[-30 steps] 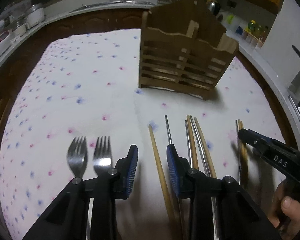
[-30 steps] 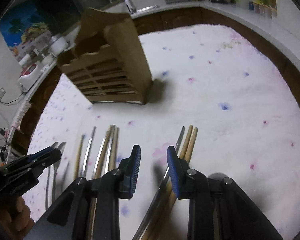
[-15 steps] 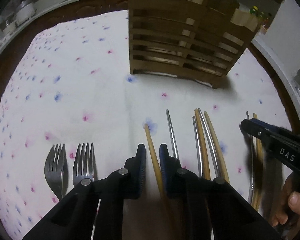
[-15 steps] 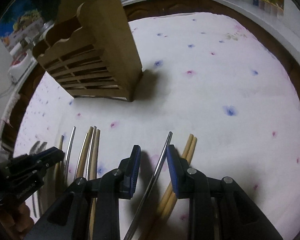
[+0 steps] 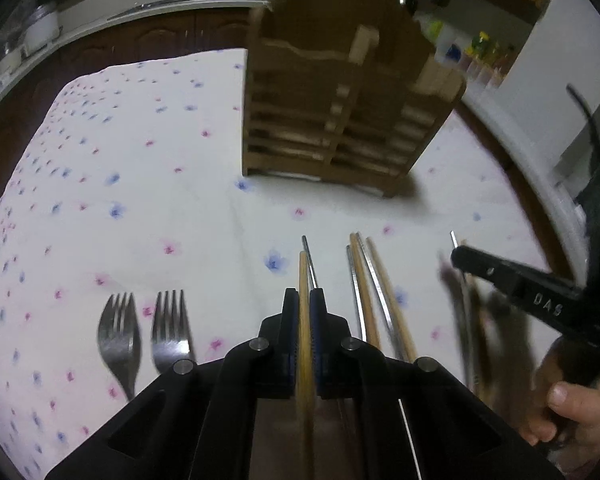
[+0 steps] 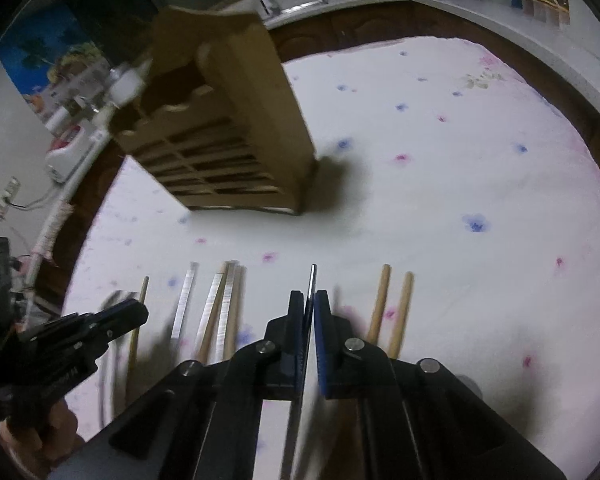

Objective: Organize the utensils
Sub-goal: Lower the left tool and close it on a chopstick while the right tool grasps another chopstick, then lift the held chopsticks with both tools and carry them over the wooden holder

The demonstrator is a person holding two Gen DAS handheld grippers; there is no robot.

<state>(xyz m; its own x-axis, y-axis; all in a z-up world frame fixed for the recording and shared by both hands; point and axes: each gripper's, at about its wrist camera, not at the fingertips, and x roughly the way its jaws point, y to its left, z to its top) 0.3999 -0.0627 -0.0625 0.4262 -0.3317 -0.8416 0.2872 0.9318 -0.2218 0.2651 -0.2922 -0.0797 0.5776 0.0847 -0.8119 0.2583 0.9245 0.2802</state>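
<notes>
The left hand-held gripper (image 5: 304,312) is closed on a wooden chopstick (image 5: 303,280), its blue pads pressed against the stick's sides; the stick's tip juts out past the fingertips toward the far side. The right hand-held gripper (image 6: 309,312) is likewise clamped, on a metal chopstick (image 6: 311,280) whose squared tip sticks out beyond the pads.

Both work over a bench covered by a white cloth with small pink and blue flowers (image 5: 140,184). At the far side of it stands a slatted wooden utensil holder (image 5: 340,120), upright, with a divider down its middle.

In the left wrist view, two steel forks (image 5: 144,332) lie side by side on the cloth at the near left, tines pointing away. Right of the held wooden stick, a loose bunch of wooden and metal chopsticks (image 5: 374,292) lies lengthwise, some touching each other.

In the right wrist view, a pair of wooden chopsticks (image 6: 392,308) lies just right of the gripper, close together but apart at the tips. The view is blurred, so whether either held stick is off the cloth cannot be told.
</notes>
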